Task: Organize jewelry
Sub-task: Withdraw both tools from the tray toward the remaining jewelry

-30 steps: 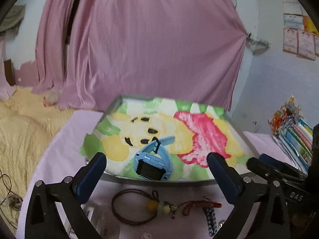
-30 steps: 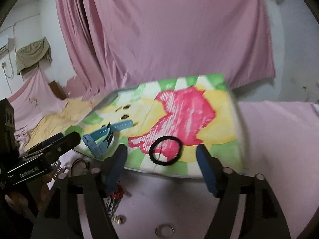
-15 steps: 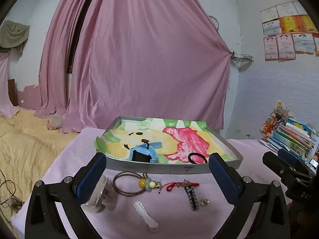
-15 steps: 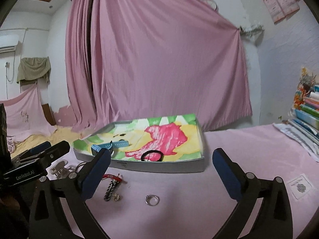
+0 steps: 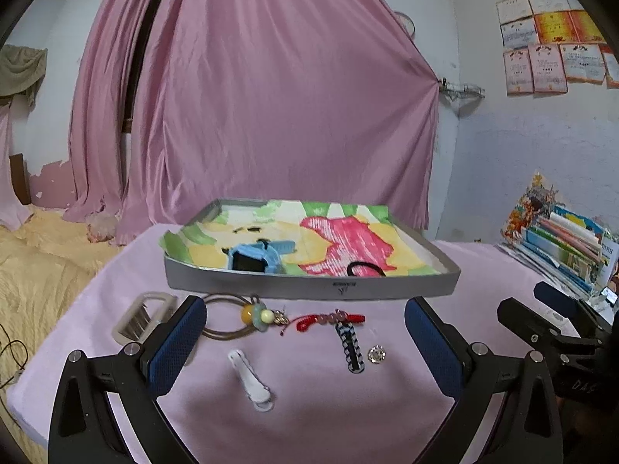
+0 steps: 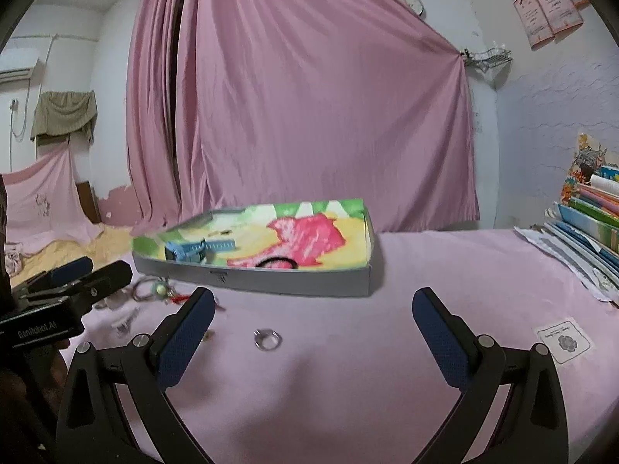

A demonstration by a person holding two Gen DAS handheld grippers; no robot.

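Note:
A grey tray (image 5: 309, 287) lined with a bright cartoon picture stands on the pink cloth. In it lie a blue watch (image 5: 257, 257) and a black hair tie (image 5: 365, 268). In front of the tray lie a brown cord bracelet with beads (image 5: 247, 315), a red cord bracelet (image 5: 329, 319), a black-and-white braid (image 5: 352, 348), a small sparkly piece (image 5: 376, 353), a white hair clip (image 5: 249, 377) and a pale comb clip (image 5: 145, 317). My left gripper (image 5: 303, 305) hangs open and empty above these. My right gripper (image 6: 313, 295) is open and empty, with a silver ring (image 6: 267, 338) on the cloth between its fingers.
A stack of books (image 5: 561, 239) leans at the table's right edge. A small white card (image 6: 565, 340) lies on the cloth at the right. Yellow bedding (image 5: 38, 255) spreads beyond the table's left edge. Pink curtains (image 5: 271, 116) hang behind the tray.
Both grippers have drawn back from over the tray. The right jaws, which flanked the black hair tie, have widened and left it lying in the tray. More loose pieces now show.

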